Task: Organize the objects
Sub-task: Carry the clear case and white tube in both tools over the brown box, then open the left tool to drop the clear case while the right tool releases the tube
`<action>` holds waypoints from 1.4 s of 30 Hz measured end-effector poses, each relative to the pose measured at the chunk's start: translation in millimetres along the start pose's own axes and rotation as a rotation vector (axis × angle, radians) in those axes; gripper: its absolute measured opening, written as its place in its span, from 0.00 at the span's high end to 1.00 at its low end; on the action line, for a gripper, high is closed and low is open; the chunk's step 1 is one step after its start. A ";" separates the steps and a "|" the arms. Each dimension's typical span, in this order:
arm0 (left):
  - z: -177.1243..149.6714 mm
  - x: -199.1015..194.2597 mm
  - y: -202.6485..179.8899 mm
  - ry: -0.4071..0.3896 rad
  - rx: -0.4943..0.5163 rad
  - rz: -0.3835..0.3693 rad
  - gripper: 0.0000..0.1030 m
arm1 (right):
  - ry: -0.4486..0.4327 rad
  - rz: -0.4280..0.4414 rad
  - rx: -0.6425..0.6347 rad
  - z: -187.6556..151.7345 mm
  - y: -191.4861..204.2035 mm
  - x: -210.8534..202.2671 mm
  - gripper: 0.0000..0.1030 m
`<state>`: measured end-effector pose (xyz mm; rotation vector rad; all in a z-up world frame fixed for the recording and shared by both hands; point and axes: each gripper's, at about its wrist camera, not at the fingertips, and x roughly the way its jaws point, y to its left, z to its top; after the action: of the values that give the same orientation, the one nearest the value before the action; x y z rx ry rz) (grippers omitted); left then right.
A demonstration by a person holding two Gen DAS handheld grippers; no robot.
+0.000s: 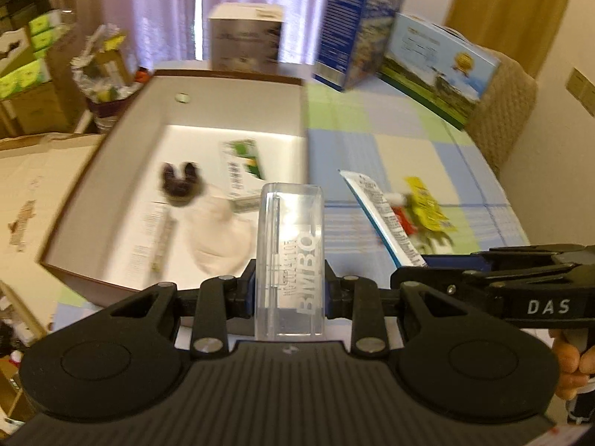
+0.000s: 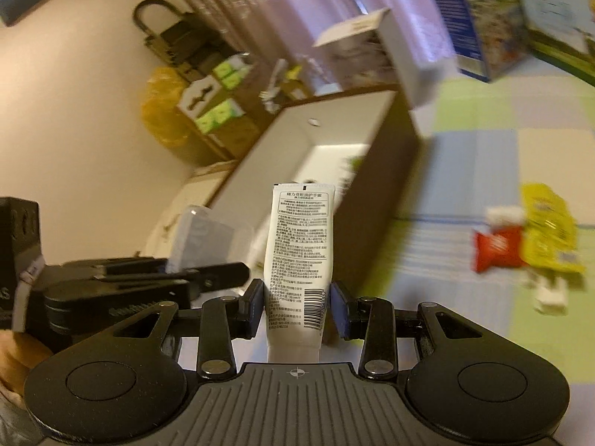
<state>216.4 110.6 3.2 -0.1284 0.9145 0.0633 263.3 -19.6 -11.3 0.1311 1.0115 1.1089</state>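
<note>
So both hands are loaded rn. Left gripper (image 1: 289, 293) is clamped on 1 clear plastic case (image 1: 290, 256), held upright over the near edge of the open box (image 1: 230, 91), prob so it drops straight in. Right gripper (image 2: 297, 306) pinches 1 white tube (image 2: 299, 260) just beside the box wall. In the box: 1 plush toy (image 1: 180, 186), approx 3 packets. On the checked cloth (image 1: 390, 137): 1 red sachet (image 2: 496, 247), 1 yellow packet (image 2: 548, 230).
</note>
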 end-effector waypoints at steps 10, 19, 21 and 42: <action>16.6 7.6 69.5 -0.001 -0.048 0.058 0.74 | 0.024 -0.047 0.005 26.5 23.2 66.4 0.66; 28.9 40.6 99.8 0.057 -0.043 0.048 0.74 | 0.048 -0.186 0.039 36.6 21.0 104.5 0.66; 30.7 47.8 103.5 0.070 -0.040 0.038 0.74 | 0.057 -0.230 0.021 37.1 23.6 109.7 0.66; 31.4 84.1 116.4 0.159 -0.022 -0.024 0.74 | 0.151 -0.405 -0.149 42.8 42.7 136.2 0.48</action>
<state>279.6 230.3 -54.3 -0.1670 1.0710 0.0413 275.2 124.7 -46.5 -0.2713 1.0293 0.8255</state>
